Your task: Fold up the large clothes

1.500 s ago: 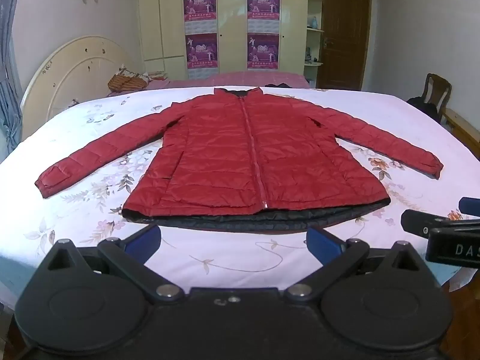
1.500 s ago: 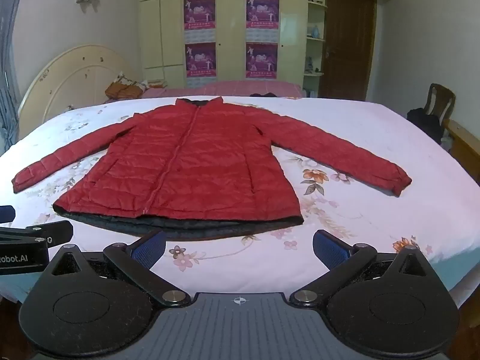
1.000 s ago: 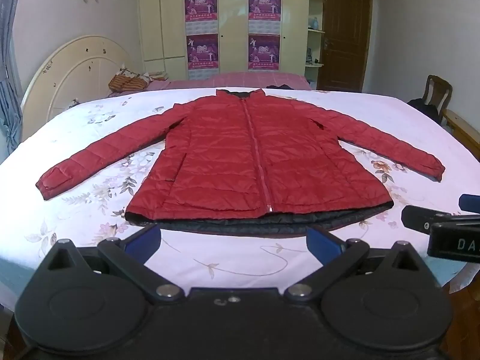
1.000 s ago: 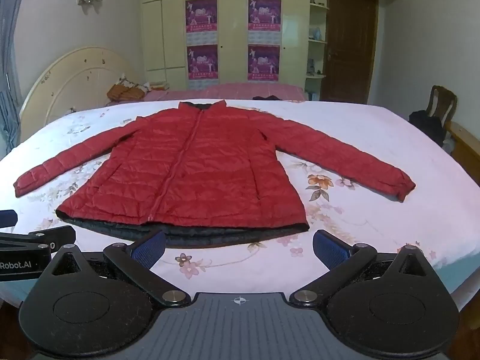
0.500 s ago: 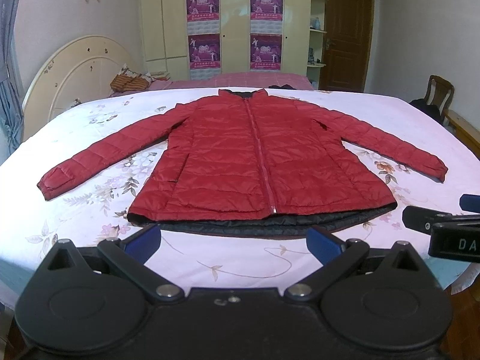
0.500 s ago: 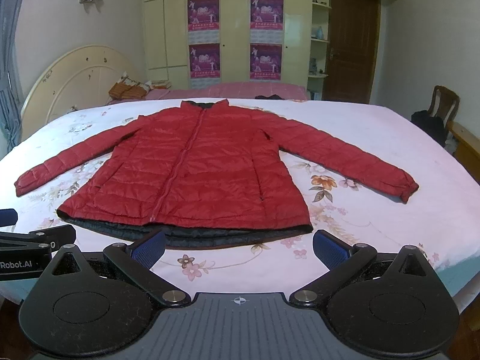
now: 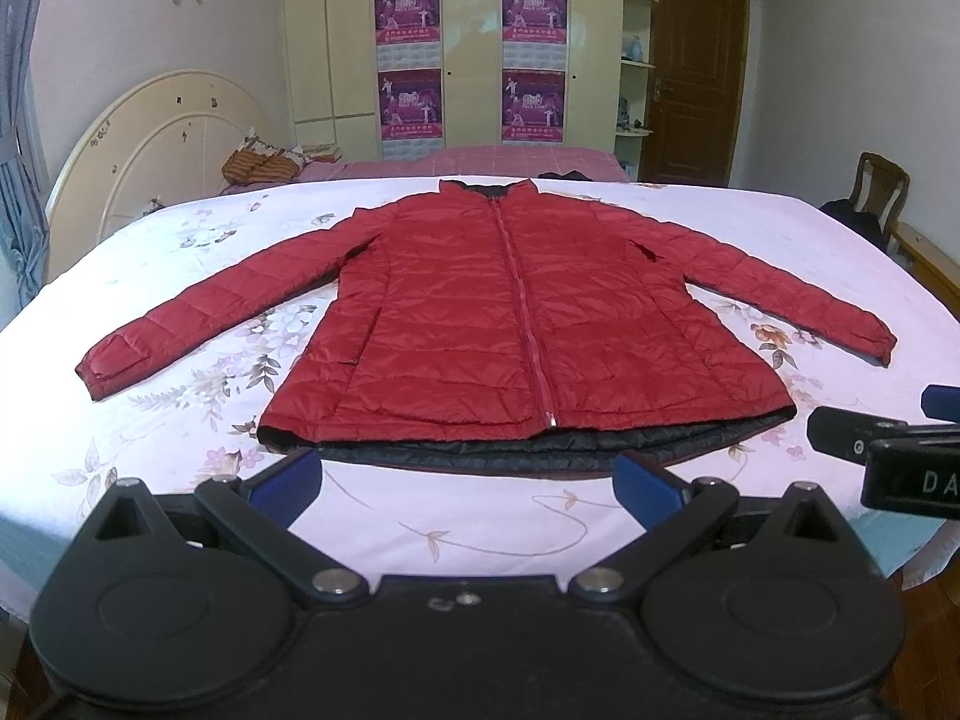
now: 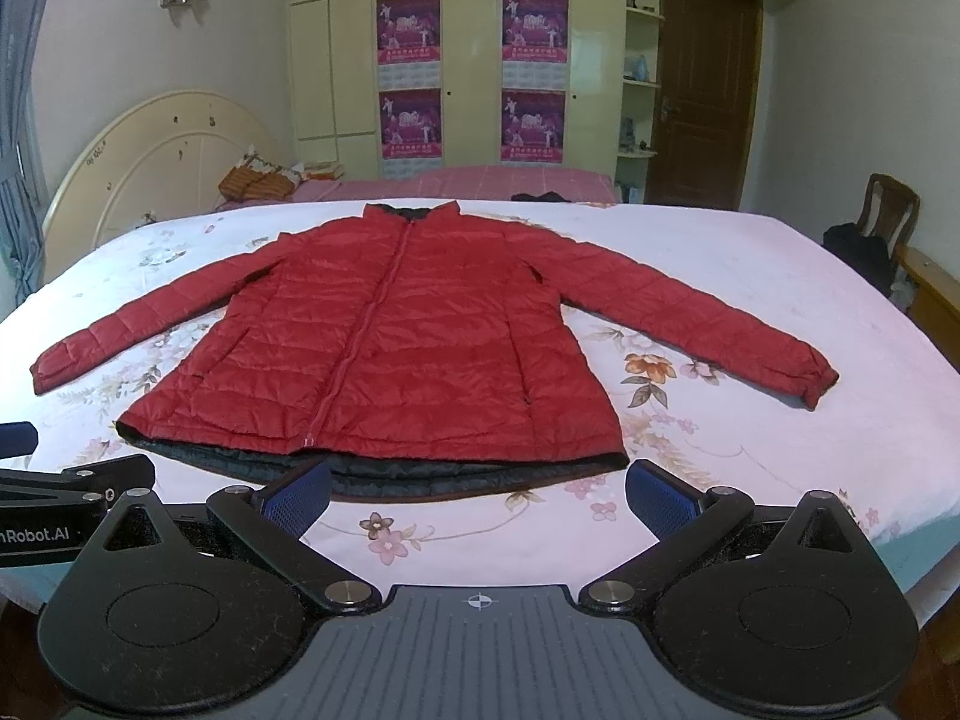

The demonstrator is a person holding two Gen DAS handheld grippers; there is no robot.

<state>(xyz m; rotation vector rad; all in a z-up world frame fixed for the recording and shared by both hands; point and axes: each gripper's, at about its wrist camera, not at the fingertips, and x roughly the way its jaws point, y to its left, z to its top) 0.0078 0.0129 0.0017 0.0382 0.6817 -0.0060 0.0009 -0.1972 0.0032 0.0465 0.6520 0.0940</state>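
Note:
A red puffer jacket (image 7: 480,324) lies flat, front up and zipped, on a bed with a pink floral sheet (image 7: 468,534); its sleeves spread out to both sides and its black lining shows along the hem. It also shows in the right wrist view (image 8: 396,348). My left gripper (image 7: 468,480) is open and empty, just short of the hem. My right gripper (image 8: 477,495) is open and empty, also just before the hem. Each gripper shows at the edge of the other's view.
A cream headboard (image 7: 156,144) stands at the left. A wardrobe with purple posters (image 7: 474,60) and a brown door (image 7: 696,66) are behind. A wooden chair (image 7: 879,192) with dark clothes stands at the right. A second bed with a pink cover (image 8: 456,186) lies beyond.
Both grippers have risen and drawn back slightly; the jacket sits a little higher and farther in both views. The jacket itself has not moved.

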